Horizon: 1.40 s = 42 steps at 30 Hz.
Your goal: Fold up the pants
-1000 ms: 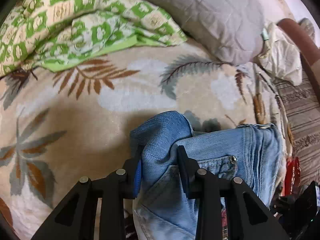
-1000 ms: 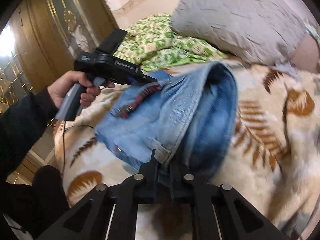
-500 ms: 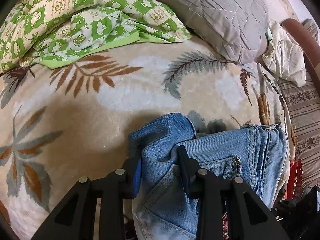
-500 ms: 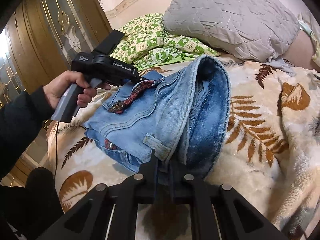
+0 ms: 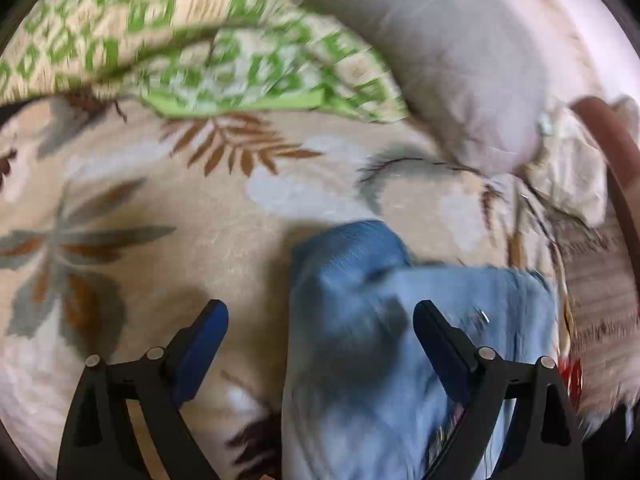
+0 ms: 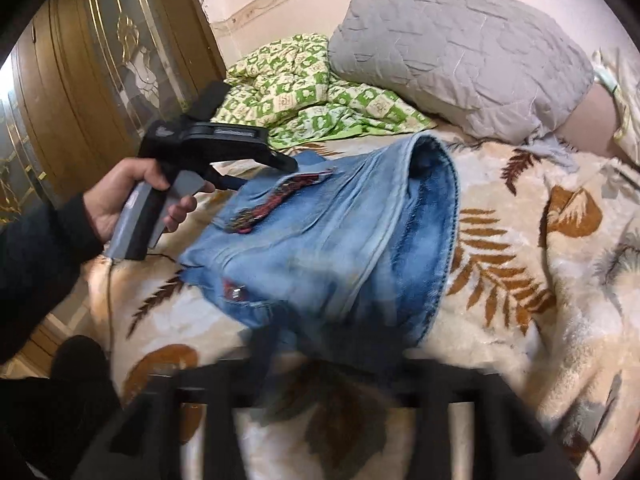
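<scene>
While both grippers let go, the jeans (image 6: 320, 248) sit as a folded bundle mid-blanket (image 5: 200, 240), the pillow (image 6: 460, 60) at twelve o'clock beyond them. The left gripper (image 5: 320, 320) has its jaws opening, clear of the cloth; the right gripper (image 6: 332, 364), blurred at six o'clock, is opening too, denim between its jaws but apparently free. Denim looks thick, floppy, fairly heavy, not slippery. I'd grip the doubled fold edges or waistband, where layers bunch firmly.

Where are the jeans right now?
The folded jeans lie on the leaf-print blanket, centre of the right wrist view, in front of the grey pillow and green checked quilt; the left gripper straddles their edge.
</scene>
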### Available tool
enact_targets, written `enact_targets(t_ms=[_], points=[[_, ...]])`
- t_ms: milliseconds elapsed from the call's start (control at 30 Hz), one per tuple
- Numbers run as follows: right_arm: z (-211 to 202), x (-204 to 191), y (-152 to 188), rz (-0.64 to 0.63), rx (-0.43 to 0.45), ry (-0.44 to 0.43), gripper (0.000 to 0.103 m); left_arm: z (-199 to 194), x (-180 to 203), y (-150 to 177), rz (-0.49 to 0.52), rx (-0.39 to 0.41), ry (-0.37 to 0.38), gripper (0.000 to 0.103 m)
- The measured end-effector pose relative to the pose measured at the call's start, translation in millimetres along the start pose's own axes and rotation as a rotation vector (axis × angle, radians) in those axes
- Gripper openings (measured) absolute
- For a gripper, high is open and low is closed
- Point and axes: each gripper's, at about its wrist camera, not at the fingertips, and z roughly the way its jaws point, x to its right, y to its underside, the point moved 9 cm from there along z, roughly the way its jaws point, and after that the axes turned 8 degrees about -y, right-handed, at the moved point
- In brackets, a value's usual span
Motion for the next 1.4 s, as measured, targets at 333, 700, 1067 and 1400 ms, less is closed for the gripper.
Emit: enact_targets(t_ms=[333,700,1067,1400], points=[[-22.3,27.8,-31.7,0.228,0.062,-0.036,0.09,-85.2,40.7,76.1,0.542,0.251,-0.076,0.103],[27.5,67.8,-29.2,0.589,-0.052,-0.186,0.098,-26.7,7.5,82.5,0.068,-0.048,0.264,0.103],[67.2,71.0,-12.8,0.596,-0.079,-0.191,0.09,-8.7,25.0,103.2,0.036,-0.124,0.308,0.102],[77.7,56.4,-10.3,0.394,-0.155,-0.049,0.06,-11.7,36.6,115.2,0.26,-0.075,0.12,0.072]])
